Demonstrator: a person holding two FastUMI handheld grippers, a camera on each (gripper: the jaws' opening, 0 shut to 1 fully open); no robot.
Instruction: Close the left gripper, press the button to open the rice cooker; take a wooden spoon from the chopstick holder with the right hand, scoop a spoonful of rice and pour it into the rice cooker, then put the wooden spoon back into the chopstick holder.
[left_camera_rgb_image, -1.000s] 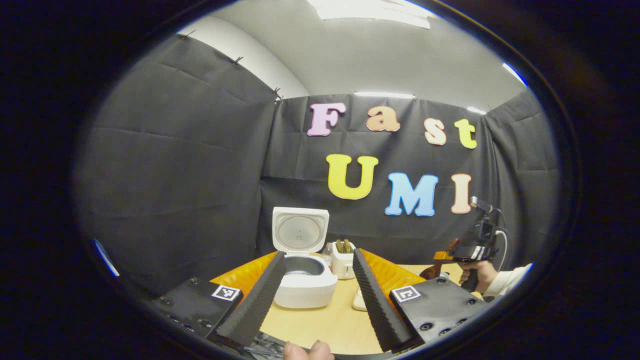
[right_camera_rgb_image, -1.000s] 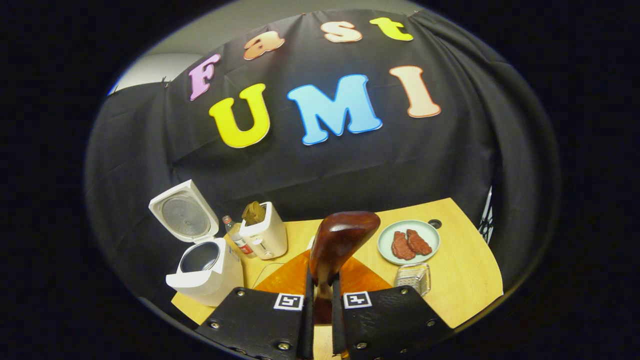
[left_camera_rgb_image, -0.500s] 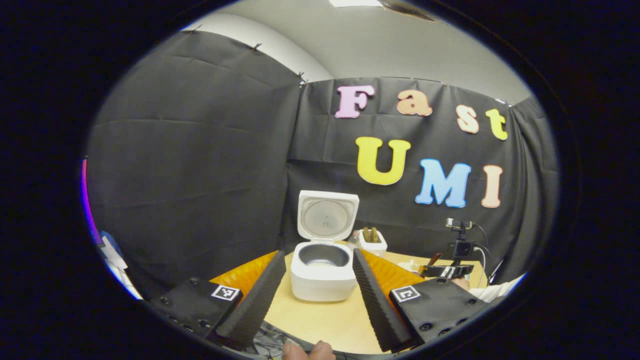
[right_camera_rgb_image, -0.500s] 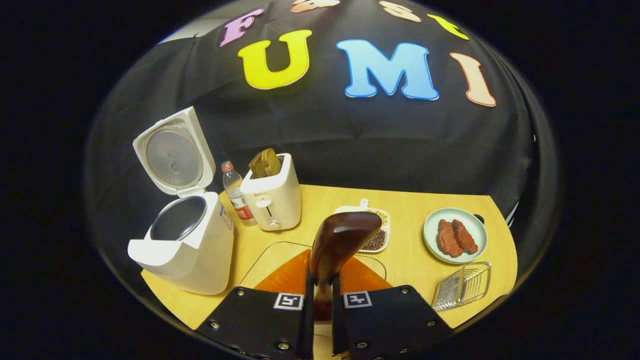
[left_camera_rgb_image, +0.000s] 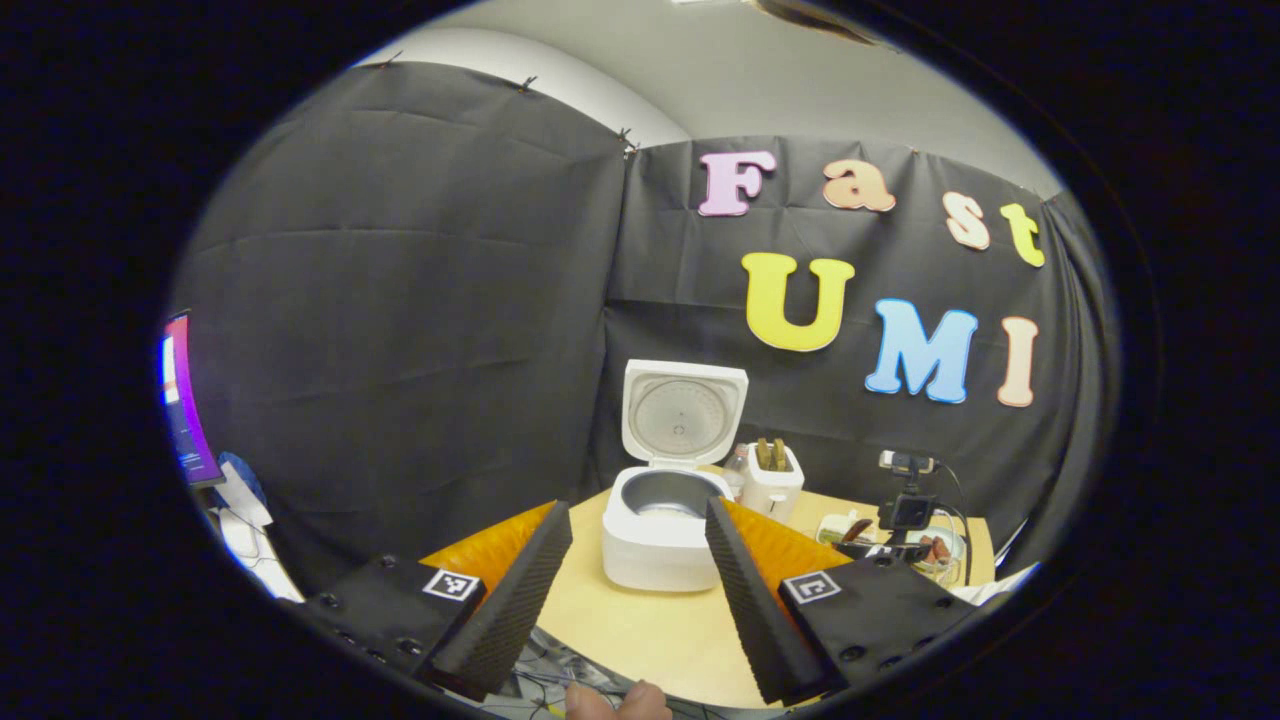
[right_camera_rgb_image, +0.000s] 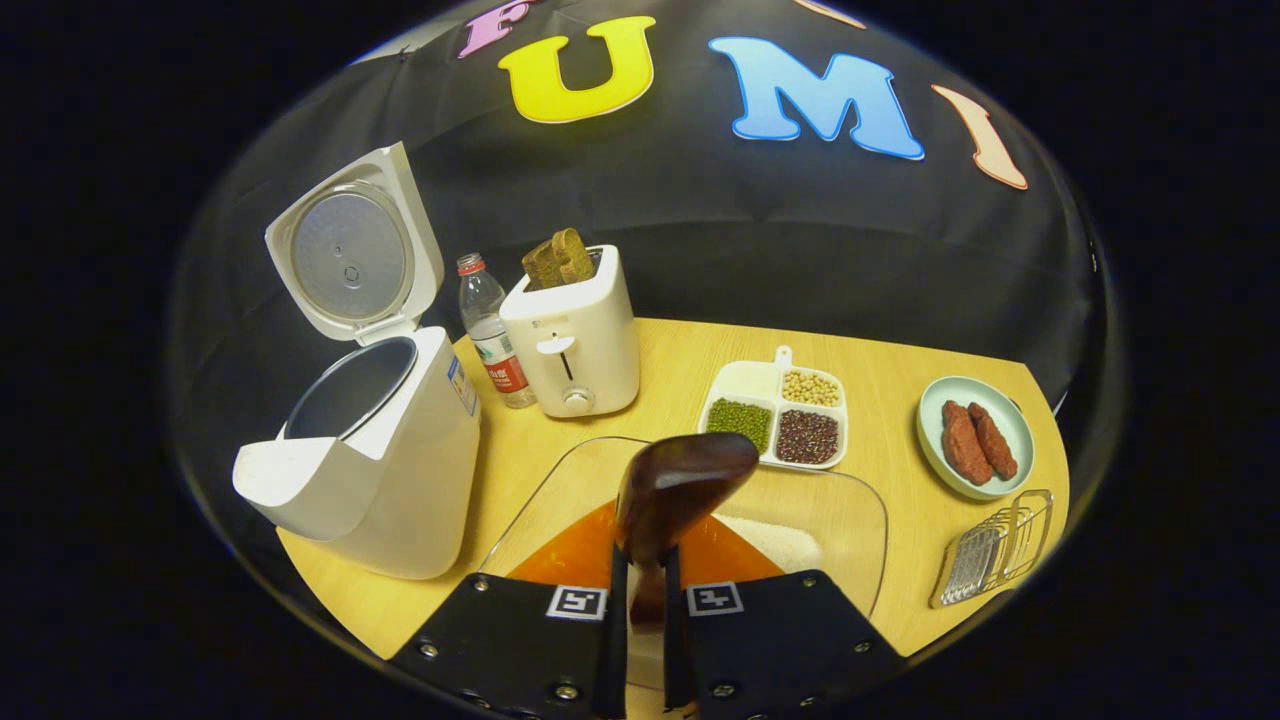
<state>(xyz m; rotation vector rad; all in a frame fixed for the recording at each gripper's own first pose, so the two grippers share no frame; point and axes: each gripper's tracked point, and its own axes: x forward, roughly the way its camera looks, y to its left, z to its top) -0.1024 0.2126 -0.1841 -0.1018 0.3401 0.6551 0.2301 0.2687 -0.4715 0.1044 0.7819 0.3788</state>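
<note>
A white toaster (right_camera_rgb_image: 572, 335) holding bread is seen far on the wooden table (right_camera_rgb_image: 880, 370), a water bottle (right_camera_rgb_image: 489, 331) just left of it. A divided dish of beans (right_camera_rgb_image: 777, 415), a plate of sausages (right_camera_rgb_image: 975, 436) and a wire rack (right_camera_rgb_image: 992, 560) are set to the right.

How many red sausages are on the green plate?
2: one sausage lies on the left of the plate, the other sausage beside it on the right.

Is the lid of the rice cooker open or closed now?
Open. The lid stands raised behind the rice cooker, and the inner pot is exposed.
</note>
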